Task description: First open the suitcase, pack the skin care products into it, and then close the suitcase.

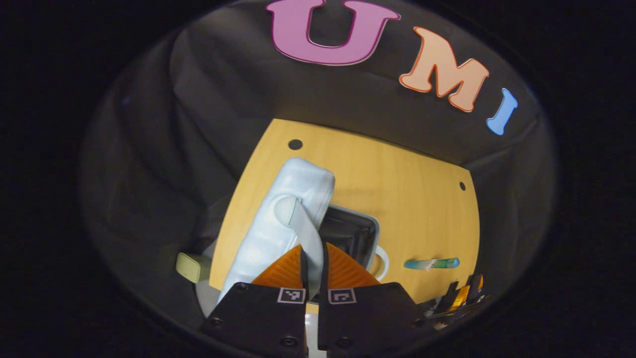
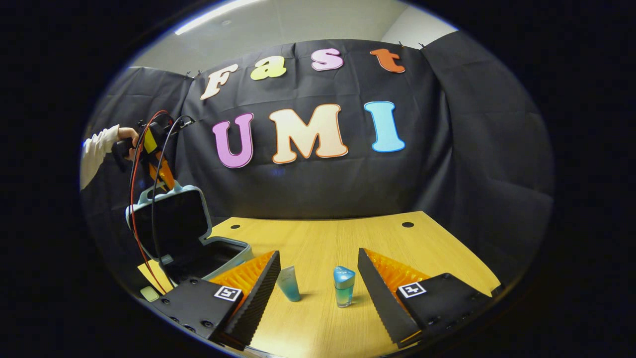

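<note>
Left gripper (image 1: pixel 313 278) is clamped tight on the suitcase handle (image 1: pixel 305 233), both orange fingers (image 1: pixel 283 271) pressing the pale strap between them. The suitcase lid (image 1: pixel 283 219) stands raised, and the dark inside of the suitcase (image 1: pixel 350 233) shows beside it on the wooden table (image 1: pixel 417 199). From the right gripper view, the lid (image 2: pixel 169 219) stands upright over the base at the table's left edge. Right gripper (image 2: pixel 318 283) hangs wide open, holding nothing. 2 skin care items stand between its fingers: a teal tube (image 2: pixel 289 283) and a small blue bottle (image 2: pixel 344 287), well apart from the suitcase.
</note>
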The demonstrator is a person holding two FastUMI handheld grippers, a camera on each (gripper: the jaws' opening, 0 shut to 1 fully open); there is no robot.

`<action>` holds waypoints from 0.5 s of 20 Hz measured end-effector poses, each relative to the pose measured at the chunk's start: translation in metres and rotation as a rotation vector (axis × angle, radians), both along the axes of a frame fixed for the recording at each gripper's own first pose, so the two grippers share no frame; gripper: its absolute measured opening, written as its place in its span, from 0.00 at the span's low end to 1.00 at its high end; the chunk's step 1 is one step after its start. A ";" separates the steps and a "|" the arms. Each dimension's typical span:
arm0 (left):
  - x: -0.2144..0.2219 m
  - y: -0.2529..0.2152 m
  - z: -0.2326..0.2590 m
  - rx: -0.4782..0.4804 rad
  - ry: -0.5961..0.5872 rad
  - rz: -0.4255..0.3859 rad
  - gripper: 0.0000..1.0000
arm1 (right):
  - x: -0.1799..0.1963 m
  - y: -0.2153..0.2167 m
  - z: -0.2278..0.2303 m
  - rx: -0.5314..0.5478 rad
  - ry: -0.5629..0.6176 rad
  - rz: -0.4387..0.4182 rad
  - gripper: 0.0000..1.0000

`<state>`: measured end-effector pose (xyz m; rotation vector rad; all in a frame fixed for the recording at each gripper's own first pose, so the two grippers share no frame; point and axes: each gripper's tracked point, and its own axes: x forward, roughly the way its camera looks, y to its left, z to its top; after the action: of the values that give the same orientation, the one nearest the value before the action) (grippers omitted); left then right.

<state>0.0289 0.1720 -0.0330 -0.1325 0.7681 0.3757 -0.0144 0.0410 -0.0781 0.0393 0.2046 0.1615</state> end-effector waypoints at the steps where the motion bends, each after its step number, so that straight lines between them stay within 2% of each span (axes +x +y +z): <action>1: 0.002 0.016 0.006 0.031 -0.006 0.020 0.02 | 0.000 0.003 0.001 0.001 -0.002 0.000 0.98; 4: -0.011 0.067 0.013 0.112 -0.013 0.056 0.02 | -0.002 0.007 0.002 0.002 -0.007 -0.011 0.98; 10: -0.042 0.132 0.007 0.231 0.009 0.140 0.02 | -0.005 0.011 0.005 -0.002 -0.019 -0.037 0.98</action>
<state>-0.0134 0.3035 -0.0264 0.0330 0.7213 0.5949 -0.0198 0.0522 -0.0728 0.0395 0.1848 0.1247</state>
